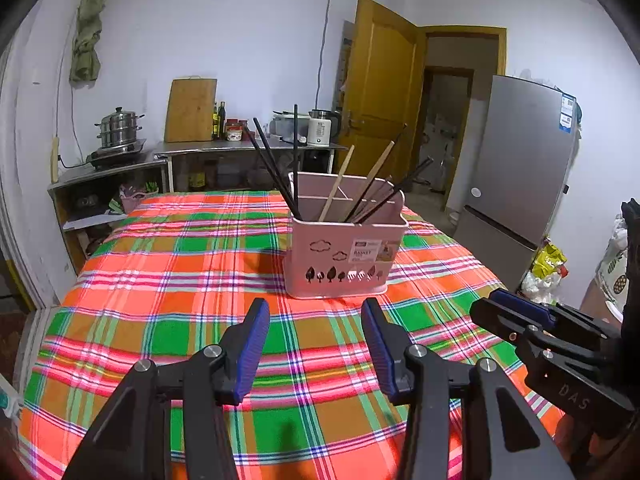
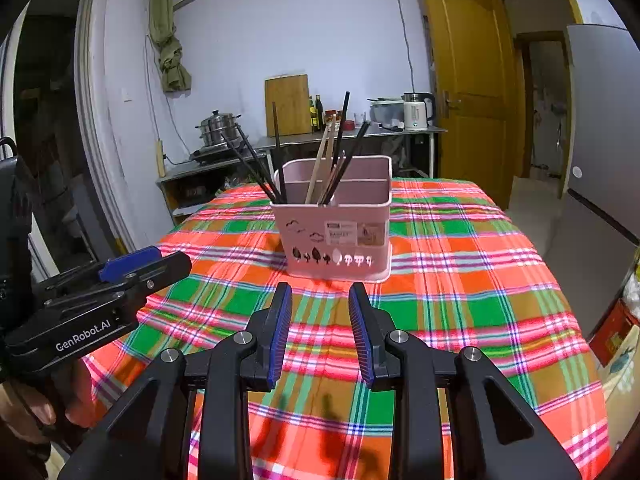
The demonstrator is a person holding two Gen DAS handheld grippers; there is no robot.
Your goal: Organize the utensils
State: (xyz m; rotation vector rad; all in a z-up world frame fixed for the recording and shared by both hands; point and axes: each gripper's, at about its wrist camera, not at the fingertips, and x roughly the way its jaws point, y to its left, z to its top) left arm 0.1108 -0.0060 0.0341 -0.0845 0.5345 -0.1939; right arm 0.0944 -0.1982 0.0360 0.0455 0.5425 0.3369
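A pink utensil basket (image 1: 340, 256) (image 2: 334, 236) stands upright on the plaid-covered table (image 1: 160, 280) (image 2: 460, 280). Black chopsticks (image 1: 276, 168) (image 2: 256, 168) lean in its left compartment. Wooden chopsticks (image 1: 340, 184) (image 2: 320, 160) and more black ones stick out of the middle. My left gripper (image 1: 316, 312) hovers just short of the basket, open, nothing between its blue pads. My right gripper (image 2: 320, 296) is also open and empty, close in front of the basket. Each gripper shows at the edge of the other's view.
A grey fridge (image 1: 520, 168) stands right of the table, with bags on the floor beside it. Behind are a steel counter (image 1: 248, 146) with a kettle, bottles, a cutting board, and a steamer pot (image 1: 120, 128). A yellow door (image 2: 472, 80) stands open.
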